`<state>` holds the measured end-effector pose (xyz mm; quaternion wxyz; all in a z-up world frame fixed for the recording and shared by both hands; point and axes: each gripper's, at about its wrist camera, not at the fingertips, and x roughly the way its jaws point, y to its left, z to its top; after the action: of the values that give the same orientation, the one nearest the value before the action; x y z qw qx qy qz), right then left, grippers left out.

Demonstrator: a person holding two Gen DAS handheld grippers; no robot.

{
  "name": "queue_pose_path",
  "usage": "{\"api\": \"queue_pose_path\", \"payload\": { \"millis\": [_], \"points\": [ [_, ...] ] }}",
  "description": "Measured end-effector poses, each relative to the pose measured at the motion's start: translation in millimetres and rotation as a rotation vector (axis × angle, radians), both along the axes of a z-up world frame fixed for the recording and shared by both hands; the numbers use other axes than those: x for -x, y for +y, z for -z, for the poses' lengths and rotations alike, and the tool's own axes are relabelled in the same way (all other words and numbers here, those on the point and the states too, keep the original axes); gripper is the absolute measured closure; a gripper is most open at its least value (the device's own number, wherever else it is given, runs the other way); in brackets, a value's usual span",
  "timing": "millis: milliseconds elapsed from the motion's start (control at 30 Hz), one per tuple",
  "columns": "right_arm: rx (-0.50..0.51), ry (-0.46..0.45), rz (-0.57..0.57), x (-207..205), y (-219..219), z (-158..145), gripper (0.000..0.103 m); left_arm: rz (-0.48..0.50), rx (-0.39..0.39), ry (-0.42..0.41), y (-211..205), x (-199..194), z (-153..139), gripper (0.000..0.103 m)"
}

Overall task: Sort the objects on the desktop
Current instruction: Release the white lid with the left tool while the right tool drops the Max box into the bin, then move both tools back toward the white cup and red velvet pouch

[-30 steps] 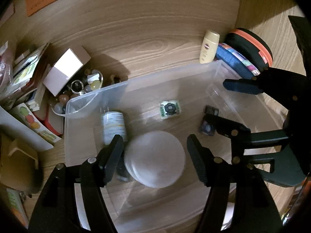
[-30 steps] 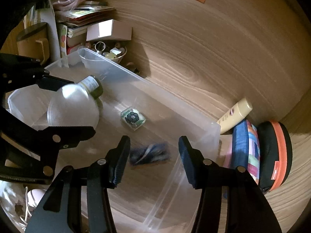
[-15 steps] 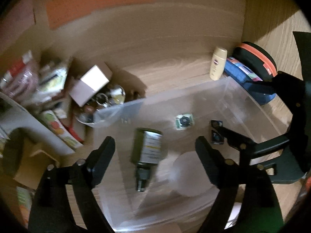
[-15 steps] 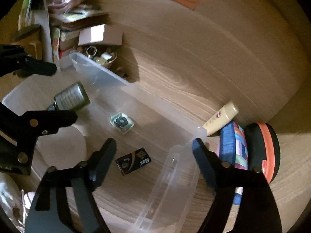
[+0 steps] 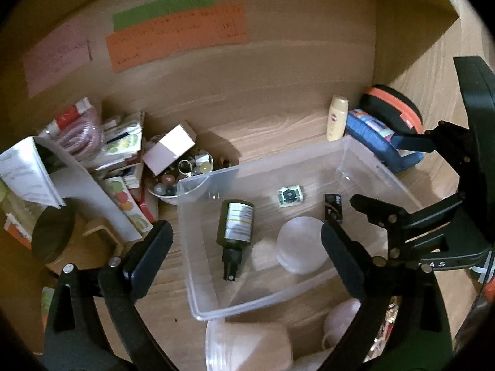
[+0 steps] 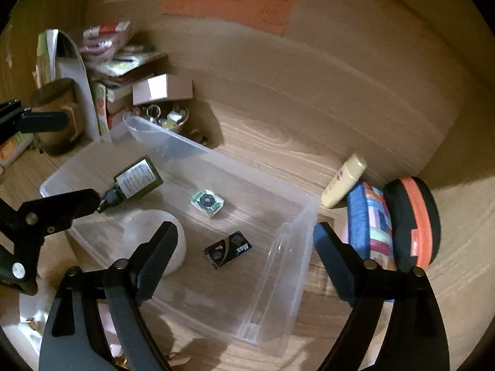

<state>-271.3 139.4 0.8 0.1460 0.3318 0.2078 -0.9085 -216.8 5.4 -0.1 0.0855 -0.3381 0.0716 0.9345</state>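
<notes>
Four things lie in the clear rectangular plastic bin [image 5: 365,160] on the wooden tabletop [image 5: 263,123]: a dark green labelled spray bottle [image 5: 235,225] on its side, a frosted round lid [image 5: 301,244], a small green-and-white square packet [image 5: 290,196] and a small black box [image 6: 228,249]. Both the left gripper [image 5: 244,259] and right gripper [image 6: 244,256] hang above it, jaws opening with nothing between them.

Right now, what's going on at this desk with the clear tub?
A person is sorting desk clutter into a clear plastic bin with a hand-held gripper in each hand. The left hand-held gripper and right hand-held gripper are both above the bin, jaws opening, nothing between them. In the bin lie a dark green spray bottle on its side, a round white lid, a small black box and a small square packet. A cream tube sits outside the bin.
</notes>
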Motion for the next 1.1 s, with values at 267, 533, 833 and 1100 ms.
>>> {"api": "queue_pose_path", "payload": {
  "millis": [267,533,833,1100],
  "points": [
    [0.010,0.050,0.003,-36,6,-17,0.012,-0.021,-0.009,0.045,-9,-32,-18,0.005],
    [0.005,0.117,-0.015,-76,5,-34,0.012,-0.038,-0.007,0.080,-15,-65,-31,0.005],
    [0.097,0.191,-0.032,-133,23,-51,0.008,-0.066,-0.007,0.123,-21,-101,-40,0.004],
    [0.159,0.223,-0.006,-160,47,-55,0.004,-0.087,-0.029,0.156,-33,-131,-42,0.002]
  ]
}}
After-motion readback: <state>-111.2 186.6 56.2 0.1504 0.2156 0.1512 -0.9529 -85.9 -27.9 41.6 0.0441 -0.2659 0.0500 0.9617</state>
